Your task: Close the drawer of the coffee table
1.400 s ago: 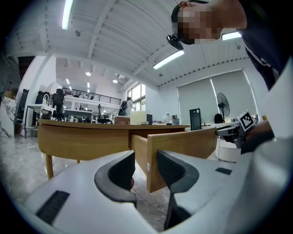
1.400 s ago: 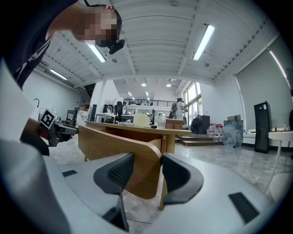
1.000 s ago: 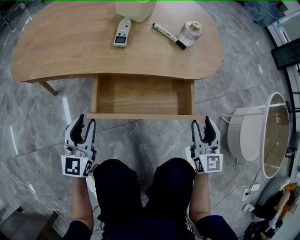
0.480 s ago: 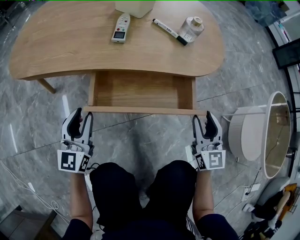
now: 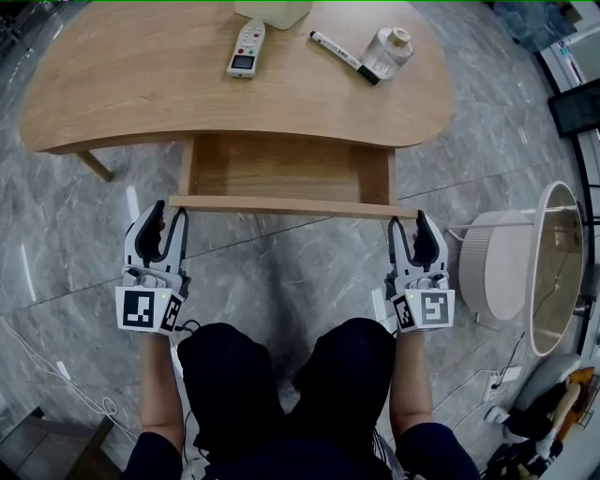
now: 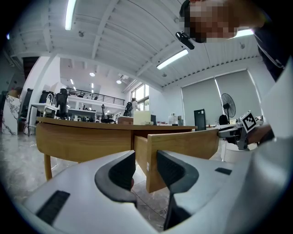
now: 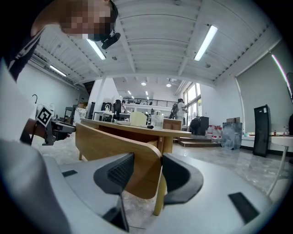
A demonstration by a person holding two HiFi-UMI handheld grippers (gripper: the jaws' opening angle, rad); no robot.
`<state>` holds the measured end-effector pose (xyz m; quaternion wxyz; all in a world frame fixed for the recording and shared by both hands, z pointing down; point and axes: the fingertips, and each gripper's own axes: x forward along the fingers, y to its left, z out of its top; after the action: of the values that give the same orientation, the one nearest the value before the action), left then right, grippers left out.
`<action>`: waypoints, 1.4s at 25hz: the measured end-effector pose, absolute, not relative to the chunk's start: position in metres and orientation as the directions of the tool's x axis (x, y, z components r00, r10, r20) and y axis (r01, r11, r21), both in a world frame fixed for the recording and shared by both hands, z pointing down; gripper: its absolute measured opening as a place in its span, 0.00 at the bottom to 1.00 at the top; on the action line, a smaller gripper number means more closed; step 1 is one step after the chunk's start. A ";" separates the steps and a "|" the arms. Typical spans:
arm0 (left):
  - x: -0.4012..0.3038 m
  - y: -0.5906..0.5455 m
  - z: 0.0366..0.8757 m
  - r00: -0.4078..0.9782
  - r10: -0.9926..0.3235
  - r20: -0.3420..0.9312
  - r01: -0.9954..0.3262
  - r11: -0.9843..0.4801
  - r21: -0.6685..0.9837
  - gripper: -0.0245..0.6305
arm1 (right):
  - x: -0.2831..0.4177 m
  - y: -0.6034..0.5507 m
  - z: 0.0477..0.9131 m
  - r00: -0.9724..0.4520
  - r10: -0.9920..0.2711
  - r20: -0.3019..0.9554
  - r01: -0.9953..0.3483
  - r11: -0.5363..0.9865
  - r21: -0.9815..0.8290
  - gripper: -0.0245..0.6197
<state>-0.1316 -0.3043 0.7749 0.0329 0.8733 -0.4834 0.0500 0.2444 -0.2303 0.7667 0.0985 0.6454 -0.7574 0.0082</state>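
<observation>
The left hand-held gripper (image 5: 170,215) and right hand-held gripper (image 5: 408,221) have been brought closer to the drawer (image 5: 281,204) since the earlier frame; both are held open, nothing gripped; the drawer's front panel lies just ahead, one end before each gripper's parted jaws; the drawer is left pulled out from under the desk (image 5: 141,84).

Counter (image 5: 141,94): light wood, rounded kidney outline, set on grey marbled floor (image 5: 281,272). Drawer (image 5: 281,178) pulled out below near edge. Laid flat on top, toward far edge: white handset with small display (image 5: 245,49); right of it, marker (image 5: 343,56), diagonal; just beside marker's end, small white capped jar (image 5: 389,52), upright. At far edge, cut off by frame: white container (image 5: 274,9), possibly a box.
</observation>
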 end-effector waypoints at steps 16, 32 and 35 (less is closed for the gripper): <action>-0.132 -0.330 0.776 0.464 -0.875 0.136 -0.885 -0.465 0.026 0.34 | 0.257 -0.253 0.769 -0.074 -0.986 0.150 -0.995 0.083 0.053 0.43; -0.138 -0.361 0.776 0.422 -0.896 0.140 -0.905 -0.424 0.011 0.48 | 0.264 -0.279 0.769 -0.025 -0.986 0.164 -0.998 0.035 0.056 0.45; -0.138 -0.367 0.775 0.425 -0.894 0.139 -0.903 -0.430 -0.002 0.49 | 0.265 -0.285 0.768 -0.033 -0.986 0.163 -0.998 0.041 0.042 0.45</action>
<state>-0.1384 -0.3670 0.7754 0.0363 0.8434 -0.5328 0.0596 0.2647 -0.2853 0.7685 0.0735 0.6913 -0.7176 0.0417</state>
